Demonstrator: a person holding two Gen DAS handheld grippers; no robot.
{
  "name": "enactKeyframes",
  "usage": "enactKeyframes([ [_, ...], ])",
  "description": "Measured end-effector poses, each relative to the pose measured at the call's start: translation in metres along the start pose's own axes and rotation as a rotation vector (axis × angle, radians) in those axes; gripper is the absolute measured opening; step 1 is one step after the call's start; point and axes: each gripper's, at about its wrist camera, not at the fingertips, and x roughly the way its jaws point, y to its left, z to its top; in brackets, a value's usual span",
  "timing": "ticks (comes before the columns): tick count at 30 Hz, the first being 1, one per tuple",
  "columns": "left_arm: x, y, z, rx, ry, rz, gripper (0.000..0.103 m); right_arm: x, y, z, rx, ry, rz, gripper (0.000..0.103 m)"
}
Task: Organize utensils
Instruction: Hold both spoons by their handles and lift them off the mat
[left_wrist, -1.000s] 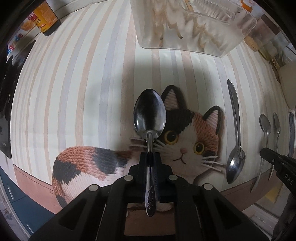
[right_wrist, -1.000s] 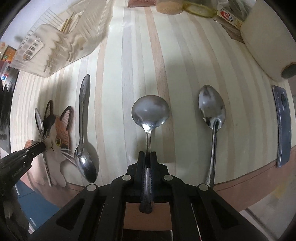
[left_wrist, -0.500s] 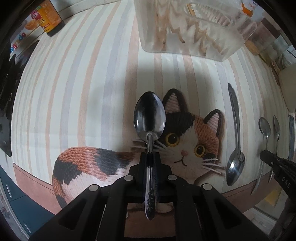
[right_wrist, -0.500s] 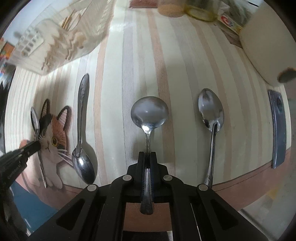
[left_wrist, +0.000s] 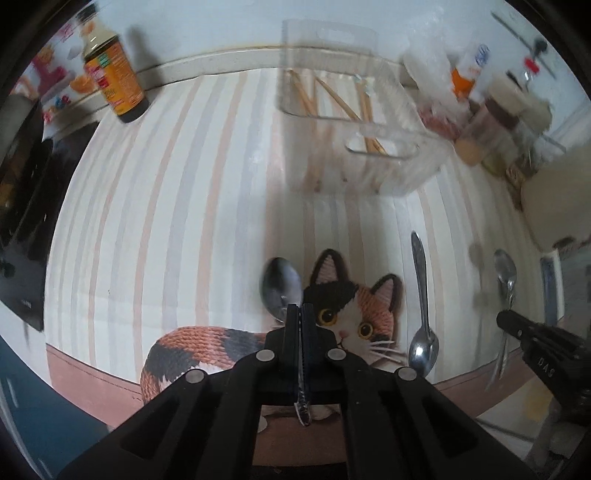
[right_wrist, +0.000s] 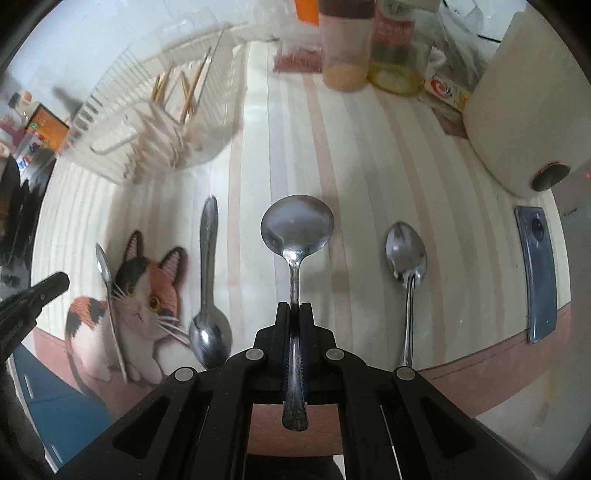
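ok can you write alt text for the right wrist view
The right gripper, jaws shut, holds a round-bowled steel spoon by its handle above a striped tabletop. Two more steel spoons lie either side, with a clear plastic utensil rack behind.

Soft, even indoor light, fairly dim, slightly cool. Heavy fisheye bending in both views: stripes of the counter (left_wrist: 207, 229) bowed outward, black vignette at every corner. Strong motion blur in the left wrist view, smearing the clear rack (left_wrist: 354, 122), the orange-labelled bottle (left_wrist: 114, 81) and the jars (left_wrist: 506, 110) at upper right. Similar smear in the right wrist view on the rack (right_wrist: 159, 122) and back bottles (right_wrist: 347, 44). Sharp nearby: left gripper (left_wrist: 301, 314) and right gripper (right_wrist: 294, 314). Faint grey shadow on the counter below the rack. Dull highlights on the round spoon (right_wrist: 297, 229) bowl, bright glint on the lying spoon (left_wrist: 423, 347).
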Motion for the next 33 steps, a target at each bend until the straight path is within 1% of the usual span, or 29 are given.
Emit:
enactKeyframes([
  [4,0.007,0.033,0.001,-0.101,0.028,-0.054,0.0,0.002,-0.014,0.004,0.017,0.011,0.012,0.004],
  [6,0.022,0.044,0.002,-0.131,0.077,-0.089,0.003,0.007,-0.024,0.004,0.03,0.031,0.021,0.004],
  [7,0.031,0.046,-0.001,-0.146,0.116,-0.109,0.005,0.009,-0.025,0.005,0.04,0.039,0.026,0.004],
  [8,0.04,0.045,-0.005,-0.158,0.15,-0.115,0.008,0.012,-0.026,0.003,0.048,0.047,0.03,0.004],
  [10,0.055,0.039,-0.008,-0.162,0.184,-0.143,0.014,0.016,-0.028,0.002,0.059,0.059,0.031,0.005],
  [12,0.066,0.032,-0.009,-0.151,0.2,-0.128,0.026,0.021,-0.029,0.0,0.069,0.07,0.026,0.005],
  [13,0.074,0.027,-0.009,-0.14,0.216,-0.115,0.029,0.022,-0.03,-0.001,0.071,0.071,0.023,0.005],
  [15,0.073,0.015,-0.005,-0.113,0.192,-0.098,0.041,0.024,-0.032,0.0,0.075,0.072,0.011,0.005],
  [16,0.074,0.008,-0.003,-0.084,0.199,-0.069,0.041,0.024,-0.032,-0.001,0.079,0.071,0.008,0.005],
  [18,0.073,-0.004,-0.001,-0.043,0.175,-0.006,0.038,0.025,-0.035,0.0,0.086,0.069,-0.004,0.005],
  [19,0.072,-0.01,0.0,-0.02,0.162,0.029,0.034,0.027,-0.036,0.001,0.088,0.07,-0.007,0.005],
  [20,0.071,-0.015,0.001,0.011,0.151,0.074,0.017,0.027,-0.038,0.001,0.092,0.069,-0.011,0.005],
  [21,0.07,-0.017,0.001,0.023,0.145,0.065,0.008,0.026,-0.039,0.001,0.096,0.067,-0.015,0.005],
  [23,0.068,-0.021,0.003,0.023,0.149,0.058,0.005,0.025,-0.041,0.0,0.099,0.065,-0.017,0.005],
  [27,0.055,-0.019,0.004,0.012,0.128,0.052,0.002,0.023,-0.042,0.0,0.099,0.059,-0.014,0.005],
  [29,0.039,-0.009,0.002,-0.005,0.101,0.042,0.0,0.02,-0.039,0.001,0.094,0.049,-0.01,0.005],
  [33,0.002,0.002,0.009,-0.025,0.038,0.023,0.0,0.011,-0.033,0.006,0.087,0.021,0.008,0.005],
])
